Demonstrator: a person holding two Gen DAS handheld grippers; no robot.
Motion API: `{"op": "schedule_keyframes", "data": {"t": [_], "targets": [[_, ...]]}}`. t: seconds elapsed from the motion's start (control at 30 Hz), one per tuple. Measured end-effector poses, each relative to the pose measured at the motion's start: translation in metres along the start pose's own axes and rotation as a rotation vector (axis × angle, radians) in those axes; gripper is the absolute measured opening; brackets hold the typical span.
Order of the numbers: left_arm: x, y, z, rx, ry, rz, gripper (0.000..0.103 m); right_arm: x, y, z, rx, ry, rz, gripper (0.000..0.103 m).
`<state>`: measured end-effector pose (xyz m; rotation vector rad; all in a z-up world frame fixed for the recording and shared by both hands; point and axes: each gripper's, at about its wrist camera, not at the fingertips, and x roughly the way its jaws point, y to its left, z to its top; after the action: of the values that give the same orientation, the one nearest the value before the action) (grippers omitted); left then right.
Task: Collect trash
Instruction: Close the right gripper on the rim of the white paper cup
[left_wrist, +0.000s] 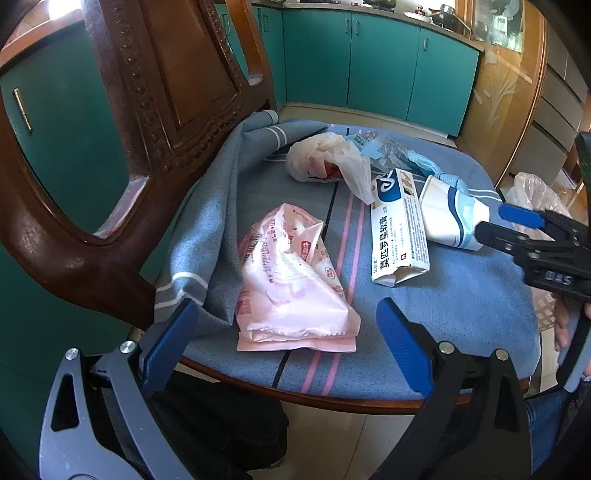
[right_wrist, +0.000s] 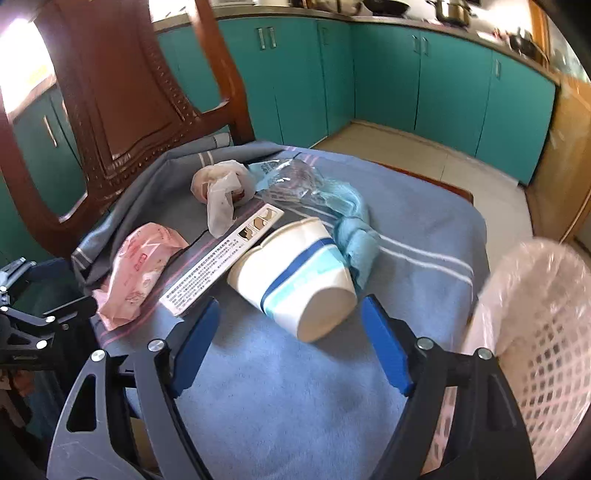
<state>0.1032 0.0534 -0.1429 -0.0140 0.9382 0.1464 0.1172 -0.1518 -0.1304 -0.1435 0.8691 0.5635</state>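
A paper cup (right_wrist: 295, 280) lay on its side on the blue cloth (right_wrist: 280, 387) covering the wooden chair (left_wrist: 147, 110). The right gripper (right_wrist: 290, 349) stood with its fingers (right_wrist: 195, 343) wide apart on either side of the cup's base, not pressing it. Left of the cup lay a white box (left_wrist: 400, 236), and beyond that a pink packet (left_wrist: 291, 288). Behind the cup sat a crumpled plastic bag (left_wrist: 328, 158). The left gripper (left_wrist: 288, 347) hovered over the packet, fingers wide, empty. A lined basket (right_wrist: 539, 332) stood to the cup's right.

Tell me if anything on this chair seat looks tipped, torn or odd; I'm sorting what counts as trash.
The paper cup lies on its side against the medicine box, whose end flap looks torn open. The pink wrapper is crumpled, and the seat cloth is bunched against the chair back.
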Motion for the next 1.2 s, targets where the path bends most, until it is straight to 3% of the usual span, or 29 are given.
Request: {"op": "schedule_keyframes", "data": {"t": [0.2, 0.43, 0.77, 1.13, 1.2], "targets": [[0.002, 0.001, 0.000, 0.009, 0.009, 0.011, 0.097, 0.030, 0.001, 0.012, -0.011, 0.010, -0.062, 0.082], [0.007, 0.010, -0.001, -0.015, 0.022, 0.015, 0.097, 0.055, 0.003, 0.014, 0.007, 0.064, -0.015, 0.084], [0.009, 0.009, -0.001, -0.014, 0.030, 0.006, 0.097, 0.047, 0.005, 0.006, 0.023, 0.118, 0.017, 0.077], [0.006, 0.009, -0.001, -0.016, 0.025, 0.004, 0.097, 0.009, -0.017, -0.005, 0.119, 0.108, -0.046, 0.069], [0.008, 0.008, -0.001, -0.017, 0.032, 0.000, 0.097, 0.006, -0.021, -0.008, 0.128, 0.112, -0.050, 0.063]]}}
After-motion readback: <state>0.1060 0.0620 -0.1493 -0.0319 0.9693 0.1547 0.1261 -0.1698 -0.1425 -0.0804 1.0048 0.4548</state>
